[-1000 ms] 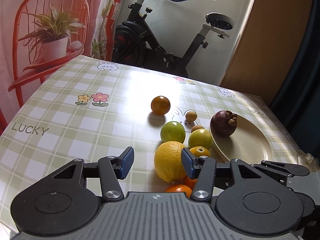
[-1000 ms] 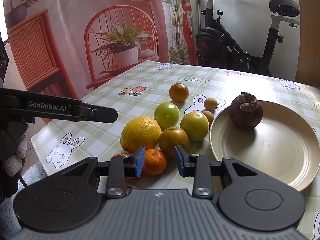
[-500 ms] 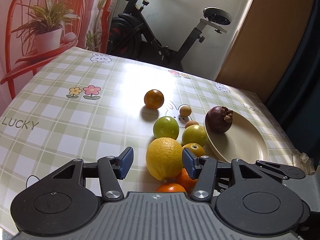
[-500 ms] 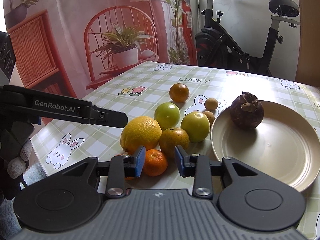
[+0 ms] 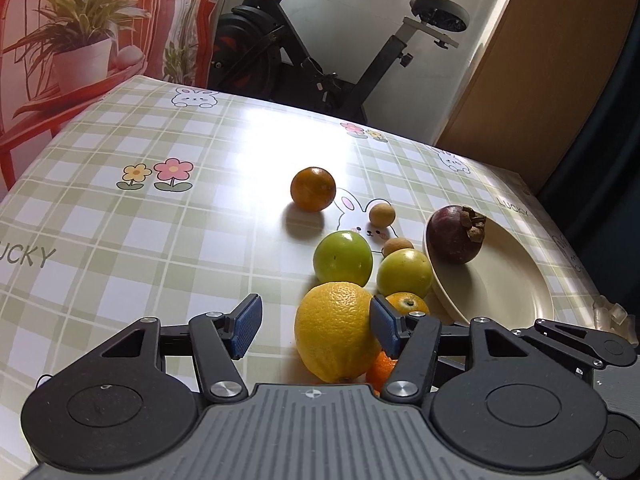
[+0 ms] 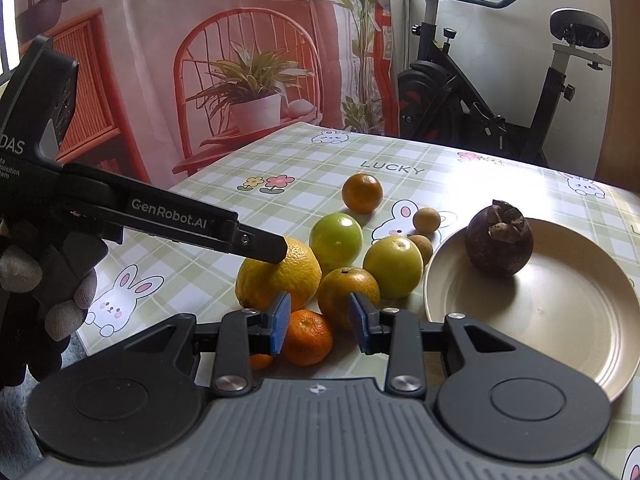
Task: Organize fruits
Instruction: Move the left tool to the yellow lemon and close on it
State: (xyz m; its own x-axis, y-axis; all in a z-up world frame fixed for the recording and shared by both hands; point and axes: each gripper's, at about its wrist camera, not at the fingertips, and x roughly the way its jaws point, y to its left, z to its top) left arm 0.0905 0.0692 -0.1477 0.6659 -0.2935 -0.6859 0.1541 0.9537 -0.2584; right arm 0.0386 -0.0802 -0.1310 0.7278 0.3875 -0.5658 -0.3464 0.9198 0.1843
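Sitting between the wide-open fingers of the left gripper (image 5: 314,322), the lemon (image 5: 335,330) touches the right pad, with a clear gap to the left pad. The right gripper (image 6: 319,324), half open and empty, frames a tangerine (image 6: 307,337). Beyond, a mangosteen (image 6: 499,242) rests on the plate (image 6: 560,320).

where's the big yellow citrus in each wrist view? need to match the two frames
Left wrist: yellow citrus low centre, between the open left gripper fingers, against the right-hand pad.
Right wrist: yellow citrus centre-left, under the other gripper's black fingertip, just beyond the right gripper.
Shared landmark: the mangosteen on the beige plate.
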